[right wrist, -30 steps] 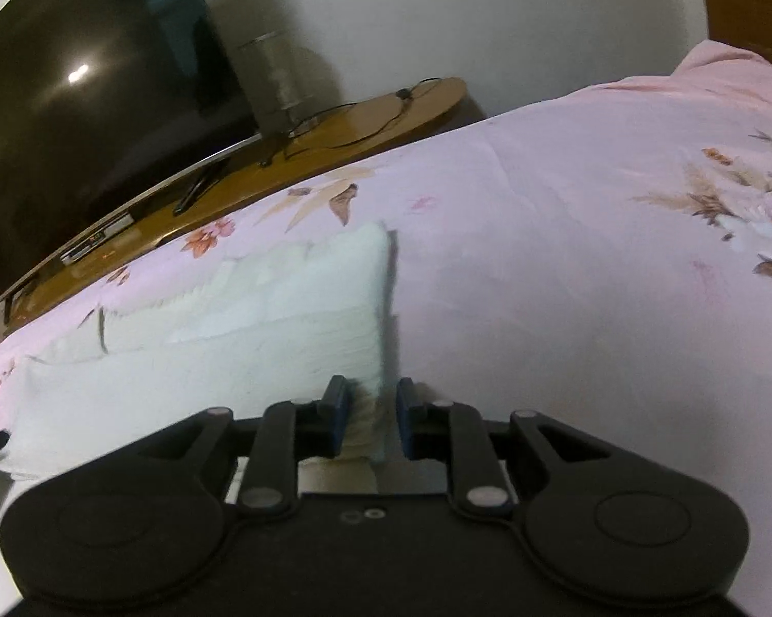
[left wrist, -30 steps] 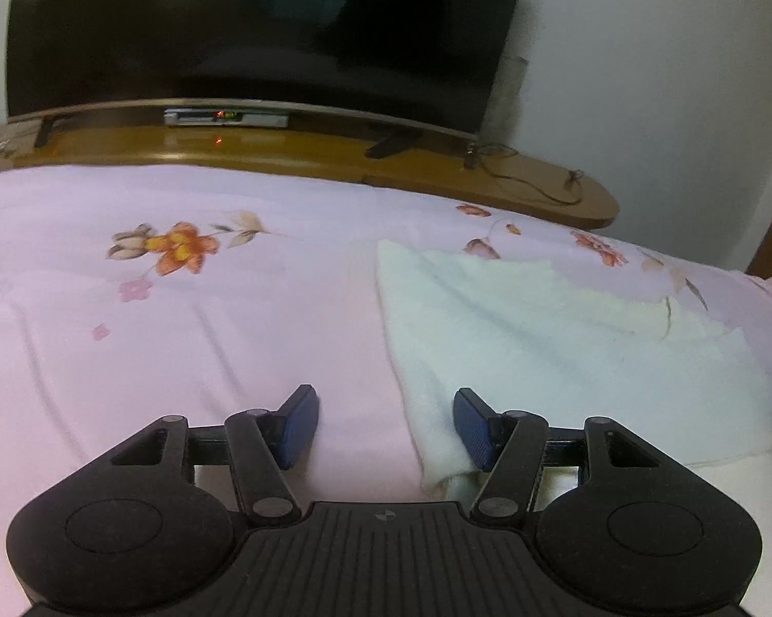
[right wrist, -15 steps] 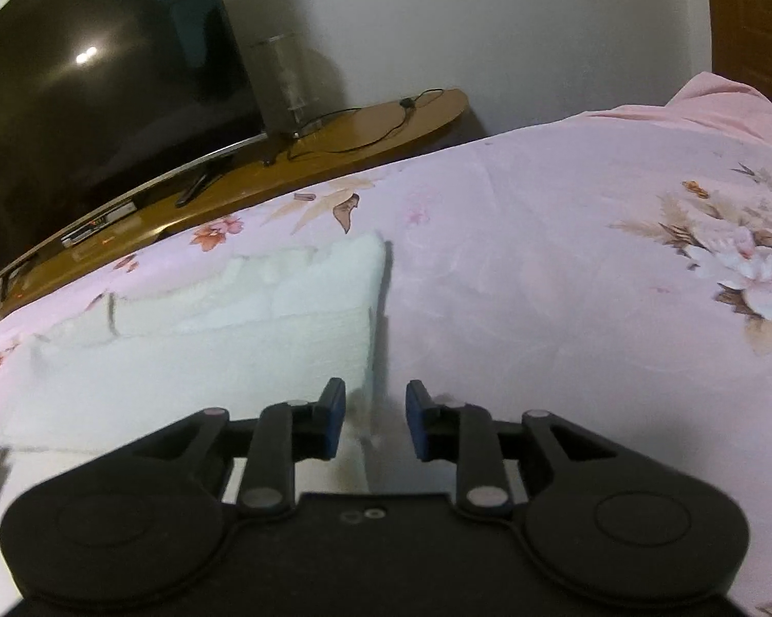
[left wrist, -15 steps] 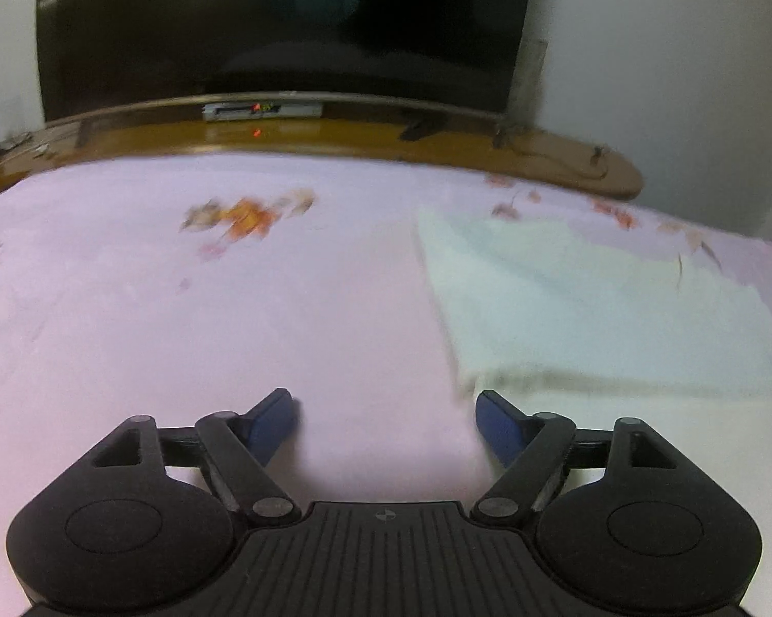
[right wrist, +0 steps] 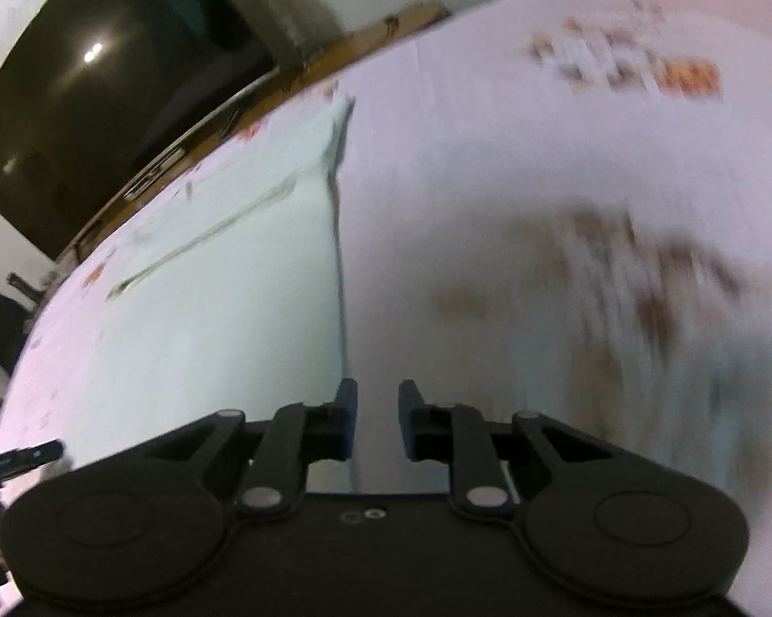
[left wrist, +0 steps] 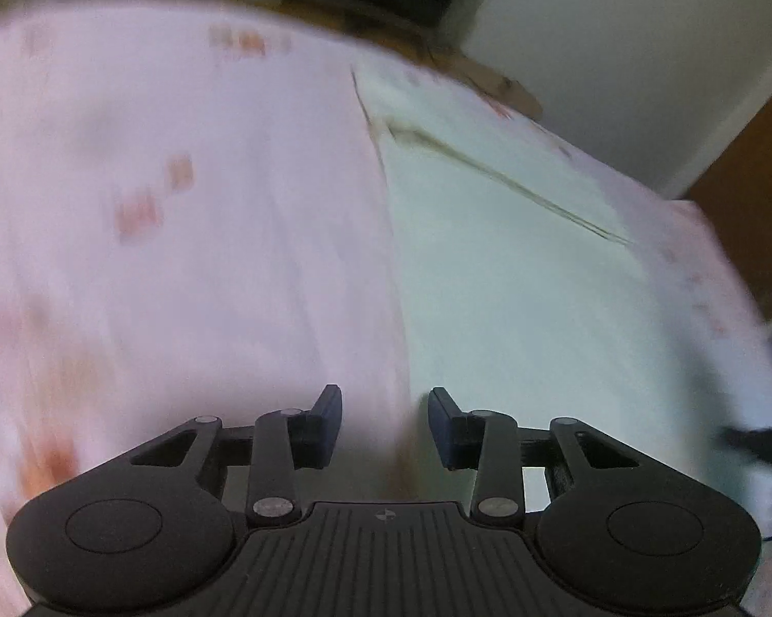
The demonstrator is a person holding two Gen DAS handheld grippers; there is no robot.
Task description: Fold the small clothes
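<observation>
Left gripper point(left wrist: 384, 424): jaws are seen apart, having just been closing; nothing is pinched; the cloth's left edge is seen beyond the gap.
White cloth point(left wrist: 514, 277): is laid flat on the pink floral bedsheet point(left wrist: 180, 257); blurred.
Right gripper point(right wrist: 377, 424): jaws are held narrowly apart, empty; the cloth's right edge point(right wrist: 342, 277) is lined up just ahead.

Soft white terry cloth point(left wrist: 514, 283) on smooth pink floral bedsheet point(left wrist: 206, 257); matt black plastic tool point(left wrist: 384, 424); glossy screen point(right wrist: 103, 103)
</observation>
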